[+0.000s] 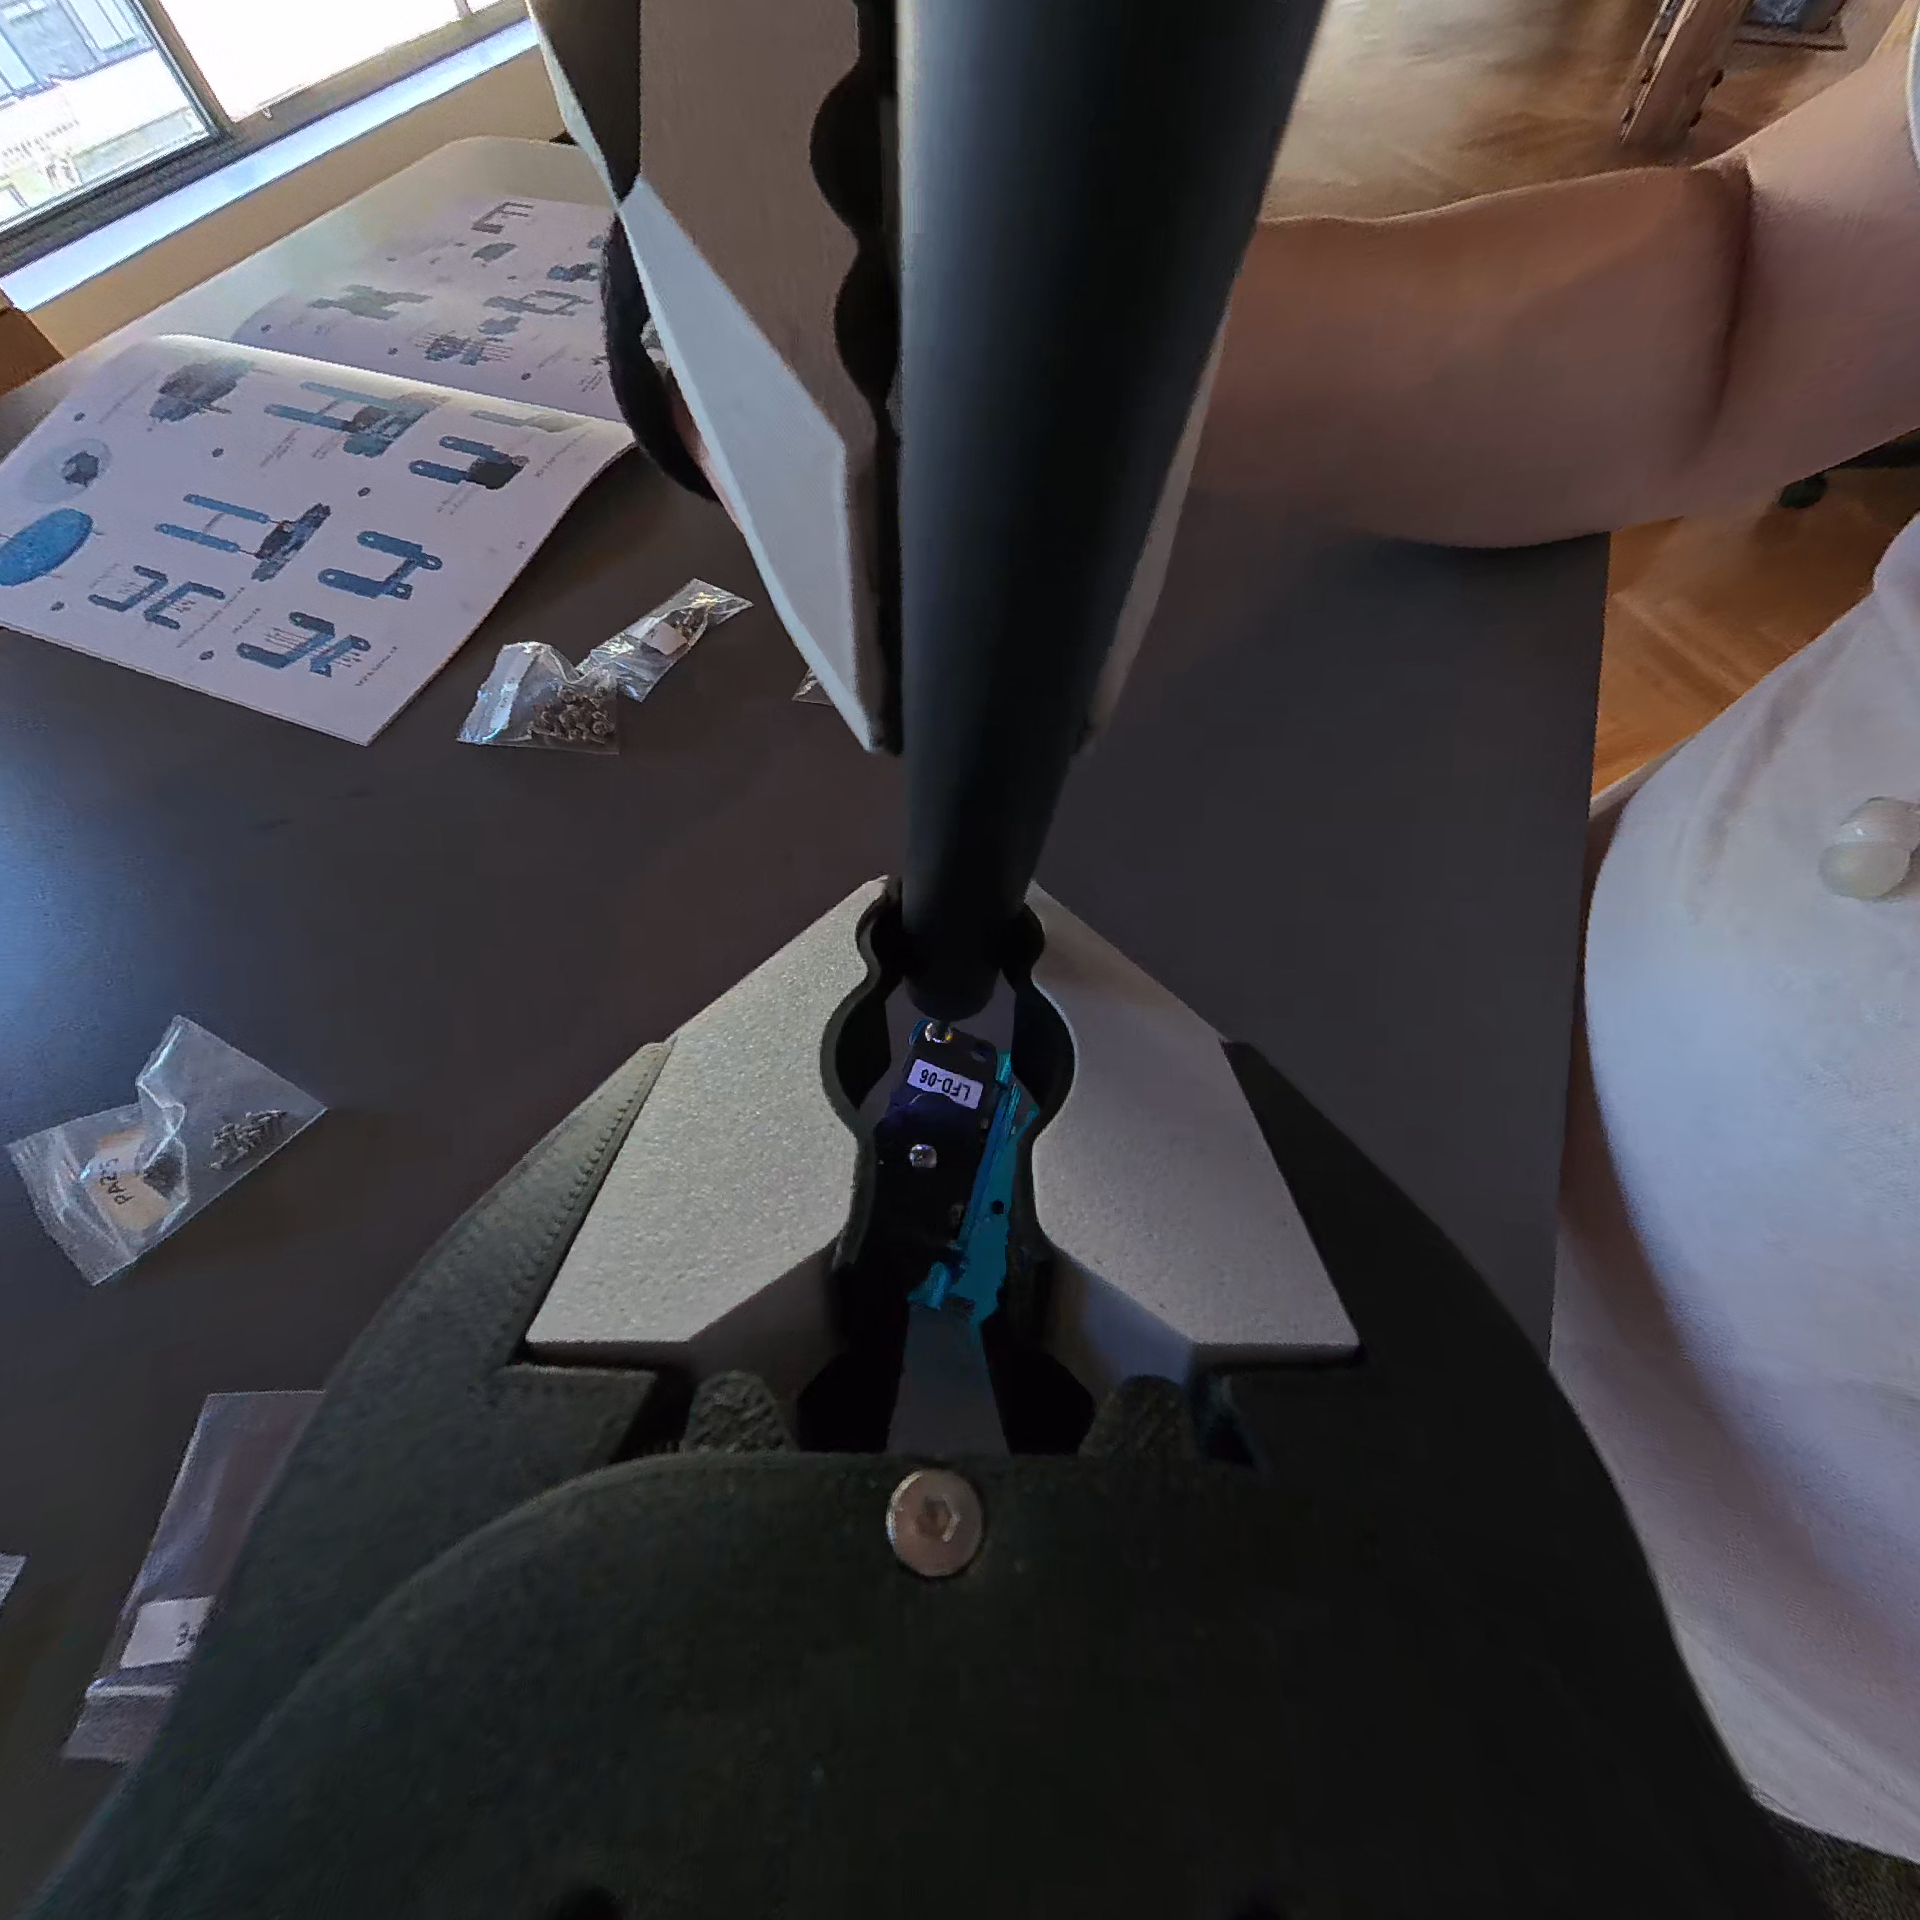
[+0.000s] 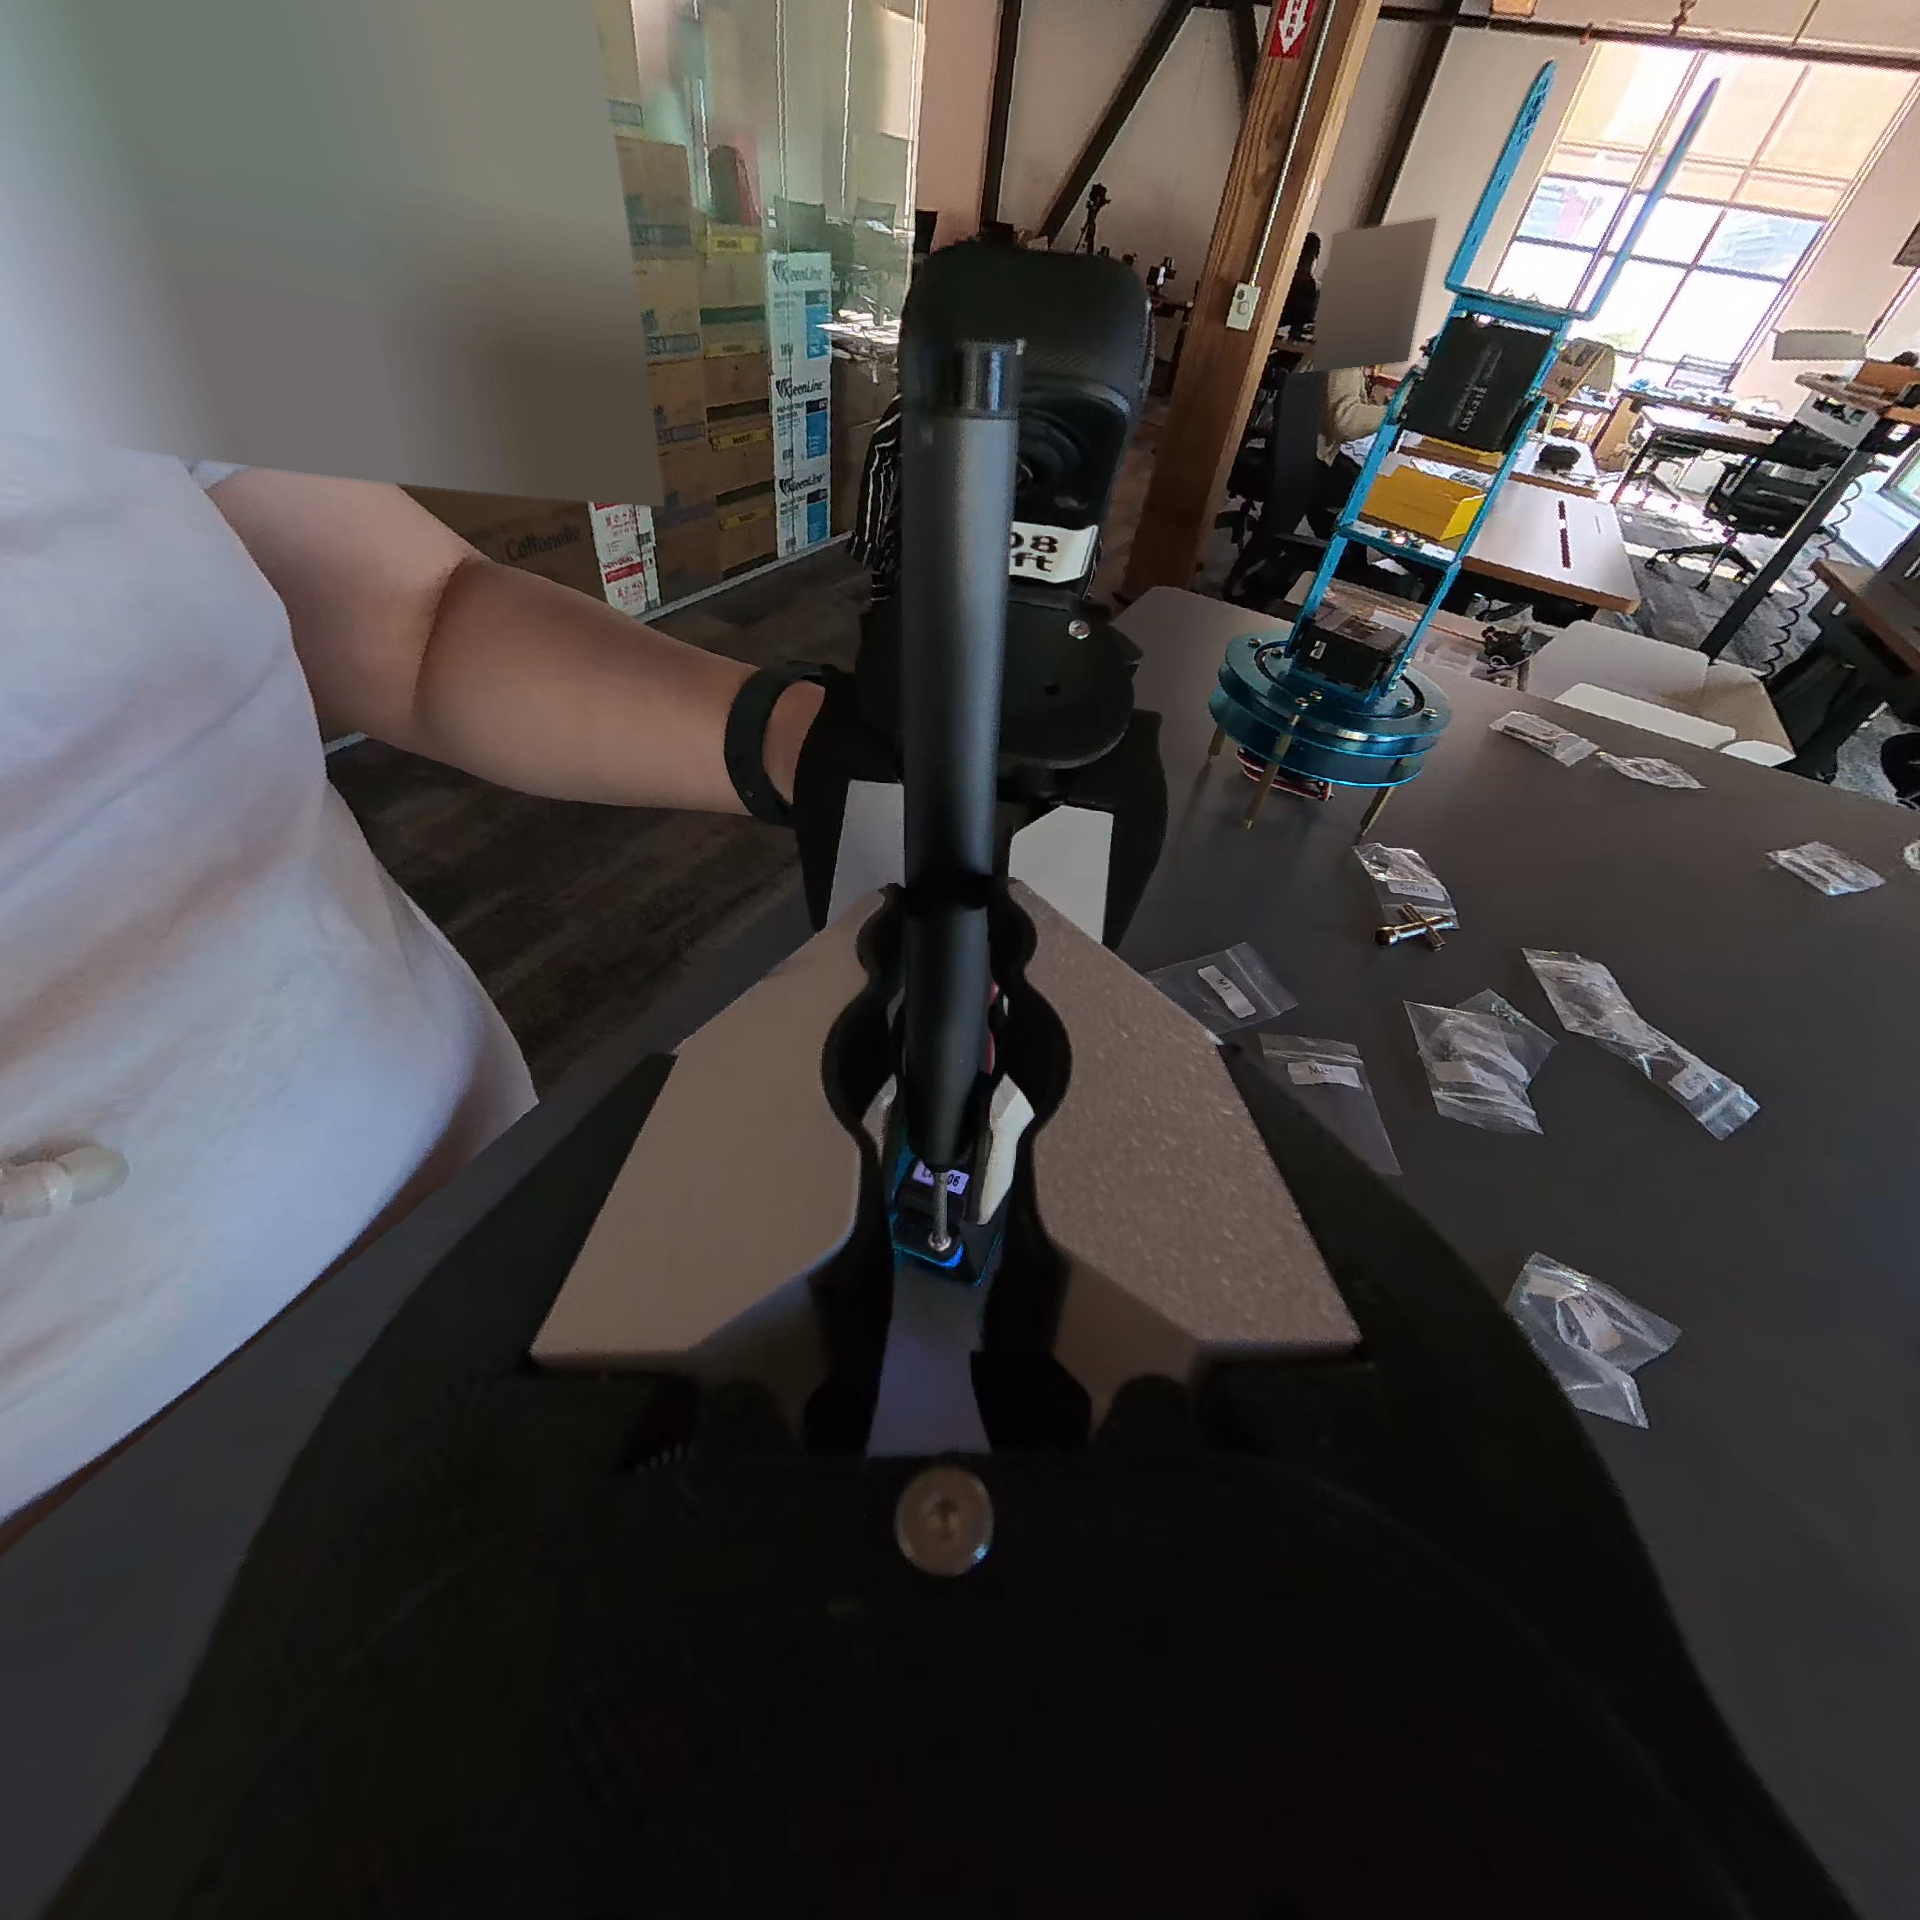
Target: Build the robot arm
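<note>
My left gripper (image 1: 956, 925) is shut on a small black servo (image 1: 925, 1153) in a blue metal bracket (image 1: 987, 1195), held deep between its white fingers (image 1: 717, 1164). My right gripper (image 2: 951, 904) is shut on a black screwdriver (image 2: 945, 644). The screwdriver (image 1: 1039, 416) comes down from the right gripper's white fingers (image 1: 748, 436), and its tip rests on a screw (image 1: 940, 1031) at the servo's top. In the right wrist view the thin tip meets the servo (image 2: 940, 1242), and the left gripper's body (image 2: 1039, 665) faces me just behind.
All is above a dark grey table (image 1: 416, 935). An open instruction booklet (image 1: 260, 499) and bags of screws (image 1: 561, 696) lie to one side. A blue robot-arm base (image 2: 1330, 717), a cross wrench (image 2: 1418, 925) and more bags (image 2: 1486, 1060) lie on the other. A person in a white shirt (image 2: 156, 831) stands close. There is about 8 cm between the tips of the two grippers. Between my left fingertips and the cross wrench (image 2: 1418, 925) there is roughly 30 cm.
</note>
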